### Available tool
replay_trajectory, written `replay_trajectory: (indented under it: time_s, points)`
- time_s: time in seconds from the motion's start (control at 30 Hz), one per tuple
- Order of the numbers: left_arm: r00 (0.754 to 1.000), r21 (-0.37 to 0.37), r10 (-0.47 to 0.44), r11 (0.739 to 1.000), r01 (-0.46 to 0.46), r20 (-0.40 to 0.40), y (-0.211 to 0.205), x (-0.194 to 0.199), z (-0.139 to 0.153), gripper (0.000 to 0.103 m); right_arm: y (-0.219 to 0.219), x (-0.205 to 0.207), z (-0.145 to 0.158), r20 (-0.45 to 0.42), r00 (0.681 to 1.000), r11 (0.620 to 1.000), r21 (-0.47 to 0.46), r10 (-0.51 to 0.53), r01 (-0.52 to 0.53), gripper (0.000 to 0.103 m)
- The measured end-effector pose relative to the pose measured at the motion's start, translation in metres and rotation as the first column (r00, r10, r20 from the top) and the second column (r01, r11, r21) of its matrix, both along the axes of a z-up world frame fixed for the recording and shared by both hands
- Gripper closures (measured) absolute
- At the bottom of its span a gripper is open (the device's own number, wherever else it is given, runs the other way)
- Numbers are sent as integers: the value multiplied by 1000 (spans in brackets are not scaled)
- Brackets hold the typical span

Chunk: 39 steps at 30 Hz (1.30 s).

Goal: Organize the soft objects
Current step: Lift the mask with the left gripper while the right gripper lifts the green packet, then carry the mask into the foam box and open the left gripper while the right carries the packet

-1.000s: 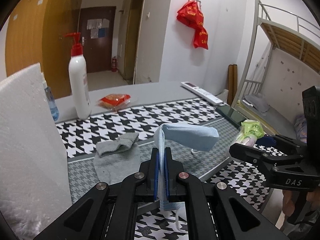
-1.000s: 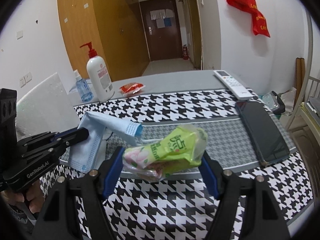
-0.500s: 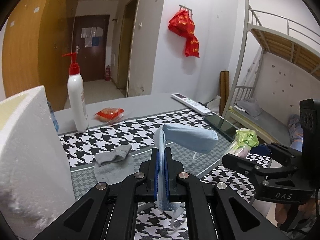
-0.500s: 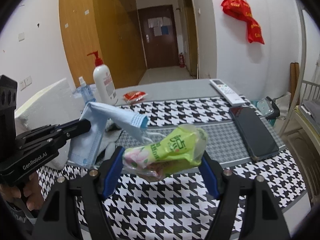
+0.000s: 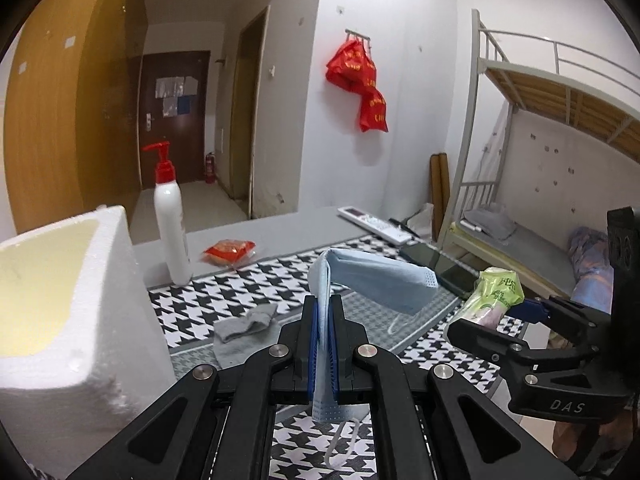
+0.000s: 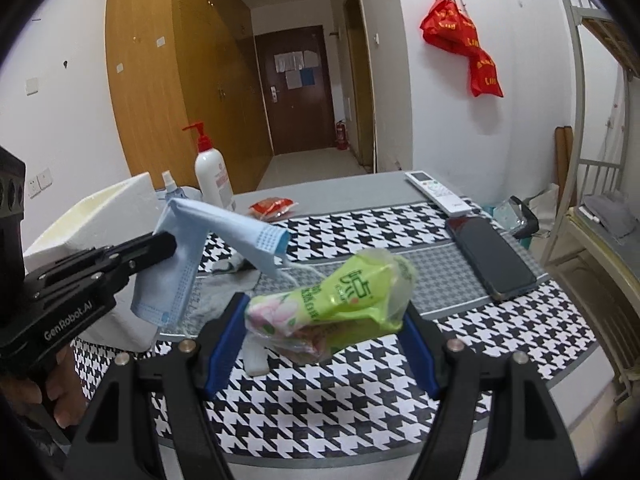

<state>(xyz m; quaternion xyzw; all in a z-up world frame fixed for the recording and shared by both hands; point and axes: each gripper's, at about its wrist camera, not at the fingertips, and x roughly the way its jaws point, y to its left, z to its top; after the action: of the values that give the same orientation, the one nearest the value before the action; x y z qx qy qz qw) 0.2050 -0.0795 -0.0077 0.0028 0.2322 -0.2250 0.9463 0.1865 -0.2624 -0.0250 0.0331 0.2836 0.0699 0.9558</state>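
My left gripper (image 5: 323, 308) is shut on a light blue face mask (image 5: 376, 280) and holds it in the air above the table; the mask folds over to the right and its ear loop hangs down. The same mask (image 6: 224, 236) shows in the right wrist view at the left, in the left gripper (image 6: 166, 242). My right gripper (image 6: 324, 312) is shut on a green tissue pack (image 6: 340, 296), held above the table; it also shows in the left wrist view (image 5: 496, 292). A grey sock (image 5: 244, 328) lies on the houndstooth cloth (image 5: 240, 292). A white foam box (image 5: 60, 300) stands at the left.
A white pump bottle (image 5: 170, 220) and a red snack packet (image 5: 230, 250) stand at the back of the table. A remote (image 6: 436, 192) and a dark phone (image 6: 490, 256) lie at the right. A small spray bottle (image 6: 170, 184) stands beside the foam box. A bunk bed (image 5: 540, 160) is right.
Both grippers have risen higher above the table with their loads. The left view now looks over the foam box's rim, with its open top in sight.
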Motion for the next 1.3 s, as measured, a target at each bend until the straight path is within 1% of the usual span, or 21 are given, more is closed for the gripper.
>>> replay_trajectory:
  time_s: [0.03,0.17,0.23,0.37,0.53,0.93,1.13,1.3]
  points:
    - [1000,1,16,1000,-16,16,2,-1,3,98,0,-1,2,6,1000,1000,1,4,-4,27]
    - [999,-13,46,999,-46,29,5,-3,12,98,3,-3,9,38,998,999,6,40,-40,27]
    - [998,-5,54,999,-54,44,3,-5,15,98,3,-1,12,53,997,998,9,63,-64,27]
    - [996,-10,66,998,-66,67,1,-9,25,98,2,5,15,74,994,997,-7,76,-75,27]
    - [990,-4,94,996,-94,109,6,-13,37,98,1,9,26,102,989,994,-5,107,-107,27]
    - [986,-1,108,994,-109,129,14,-14,49,98,8,1,41,154,980,992,1,122,-124,27]
    - [980,3,134,991,-136,148,19,-18,55,98,10,1,46,171,977,991,12,126,-130,27]
    - [974,0,154,988,-156,168,26,-21,62,98,20,1,56,198,968,987,9,156,-161,27]
